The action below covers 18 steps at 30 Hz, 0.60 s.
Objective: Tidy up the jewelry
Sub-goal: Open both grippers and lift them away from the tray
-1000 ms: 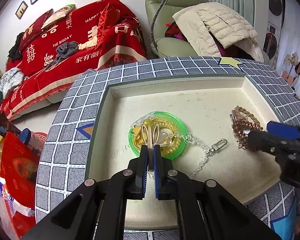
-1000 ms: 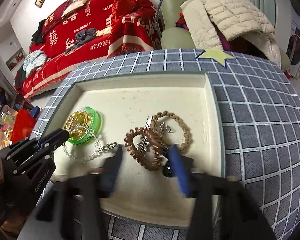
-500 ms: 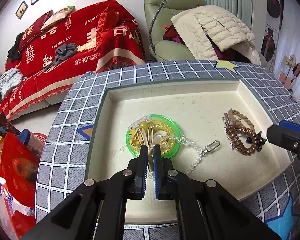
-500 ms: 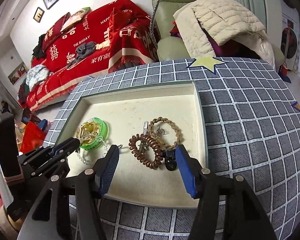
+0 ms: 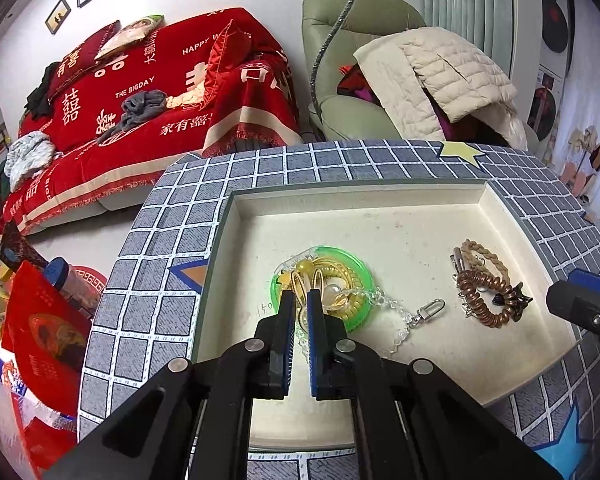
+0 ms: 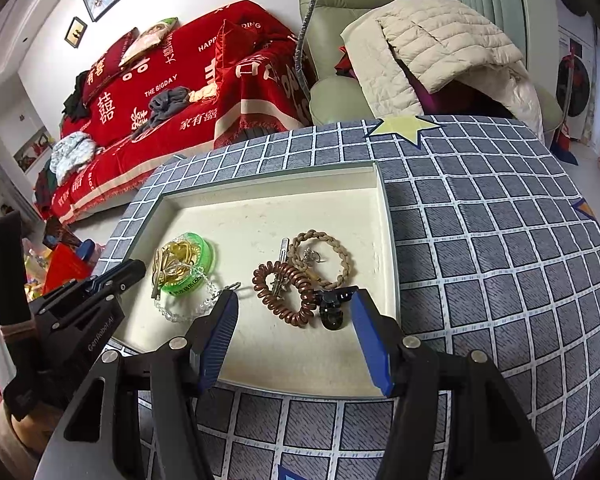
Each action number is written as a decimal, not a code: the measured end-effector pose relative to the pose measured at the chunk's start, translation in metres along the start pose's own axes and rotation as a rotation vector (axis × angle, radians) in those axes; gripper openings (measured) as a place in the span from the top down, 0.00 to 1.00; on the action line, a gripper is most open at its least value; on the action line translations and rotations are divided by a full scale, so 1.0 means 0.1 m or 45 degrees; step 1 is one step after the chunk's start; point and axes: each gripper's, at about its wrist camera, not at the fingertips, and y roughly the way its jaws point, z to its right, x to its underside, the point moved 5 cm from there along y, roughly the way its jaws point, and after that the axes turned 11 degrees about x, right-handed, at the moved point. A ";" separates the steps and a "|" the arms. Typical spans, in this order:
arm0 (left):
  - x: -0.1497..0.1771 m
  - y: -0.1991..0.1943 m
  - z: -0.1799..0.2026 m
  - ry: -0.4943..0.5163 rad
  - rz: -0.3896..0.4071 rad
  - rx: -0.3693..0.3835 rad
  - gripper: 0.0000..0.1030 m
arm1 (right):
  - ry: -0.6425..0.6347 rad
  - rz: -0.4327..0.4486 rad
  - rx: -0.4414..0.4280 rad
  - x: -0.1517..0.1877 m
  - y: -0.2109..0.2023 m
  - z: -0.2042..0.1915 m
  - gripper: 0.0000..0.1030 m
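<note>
A cream tray rests on the grid-patterned cloth. At its left stands a green round dish with gold coils and hoops in it. A clear bead chain trails from the dish. My left gripper is shut at the dish's near rim, pinching a thin gold hair clip. My right gripper hangs open above a brown spiral hair tie, touching nothing. Beside the tie lie a braided tan band and a black claw clip.
A silver hairpin lies by the braided band. Behind the table are a red-covered sofa and a green armchair with a quilted jacket on it. Red bags and a blue-capped bottle crowd the floor at left.
My right gripper has drawn back and up from the brown hair tie, still open. The left gripper has kept its place, still shut at the green dish.
</note>
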 end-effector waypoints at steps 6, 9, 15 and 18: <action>-0.03 -0.05 -0.04 -0.014 0.019 -0.031 0.06 | -0.007 -0.004 0.001 0.01 0.00 0.00 0.39; -0.07 -0.15 -0.07 -0.020 0.100 -0.070 0.00 | -0.021 -0.006 0.006 0.02 -0.01 0.01 0.39; -0.07 -0.18 -0.09 -0.001 0.108 -0.074 0.00 | -0.031 0.010 0.019 0.03 -0.06 -0.01 0.39; -0.03 -0.27 -0.07 0.002 0.114 -0.068 0.00 | -0.040 0.058 0.049 0.04 -0.14 -0.04 0.21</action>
